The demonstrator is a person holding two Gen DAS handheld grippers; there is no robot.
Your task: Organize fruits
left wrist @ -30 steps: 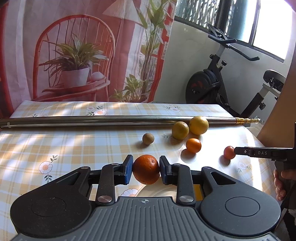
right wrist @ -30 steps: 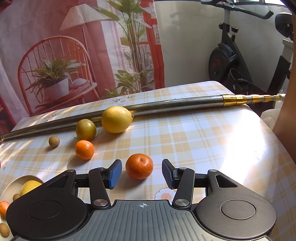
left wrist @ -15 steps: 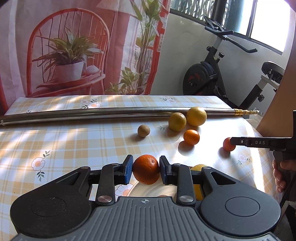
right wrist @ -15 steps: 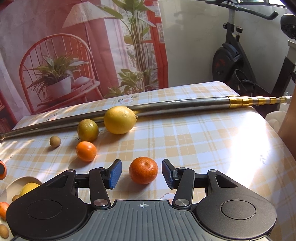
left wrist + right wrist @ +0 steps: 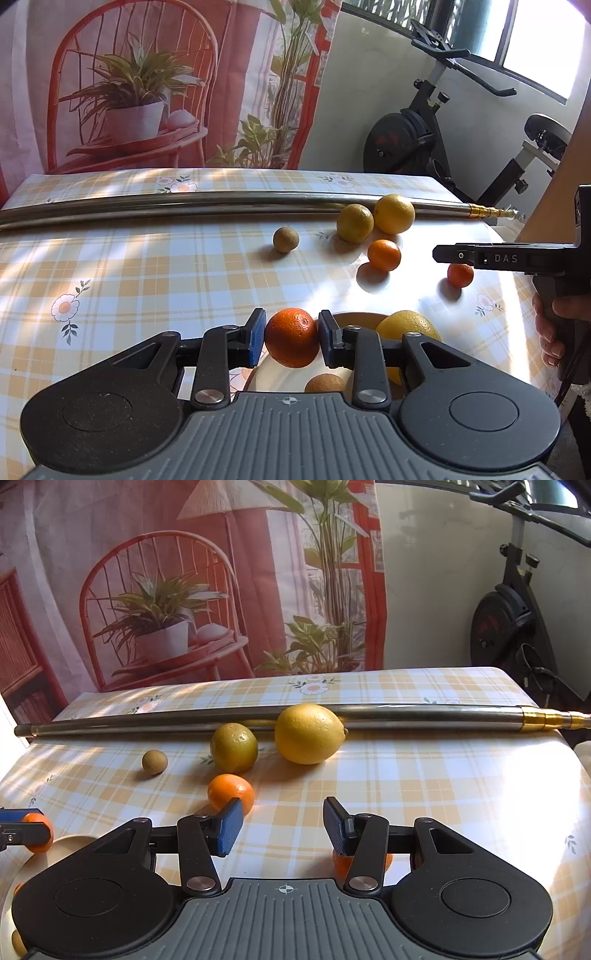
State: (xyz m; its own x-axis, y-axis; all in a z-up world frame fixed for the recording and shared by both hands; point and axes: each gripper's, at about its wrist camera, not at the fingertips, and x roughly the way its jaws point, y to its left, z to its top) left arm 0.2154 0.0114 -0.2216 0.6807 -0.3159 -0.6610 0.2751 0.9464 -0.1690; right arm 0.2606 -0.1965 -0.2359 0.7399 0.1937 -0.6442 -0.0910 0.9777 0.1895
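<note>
Between the pads of the left tongs [image 5: 291,338] an orange [image 5: 292,338] is clamped, held above the plate [image 5: 354,318] that already carries fruit. Lower it over a bare part of the plate before releasing. Beneath the right tongs [image 5: 282,825], which stand open and empty, a small tangerine [image 5: 341,862] sits on the worktop [image 5: 424,775]; centre both pads on it before closing.

The plate [image 5: 347,317] is mostly hidden behind the left gripper [image 5: 291,334]. A small orange [image 5: 341,864] peeks from under the right gripper [image 5: 282,825]. The pole's [image 5: 184,206] left end is cut off.
</note>
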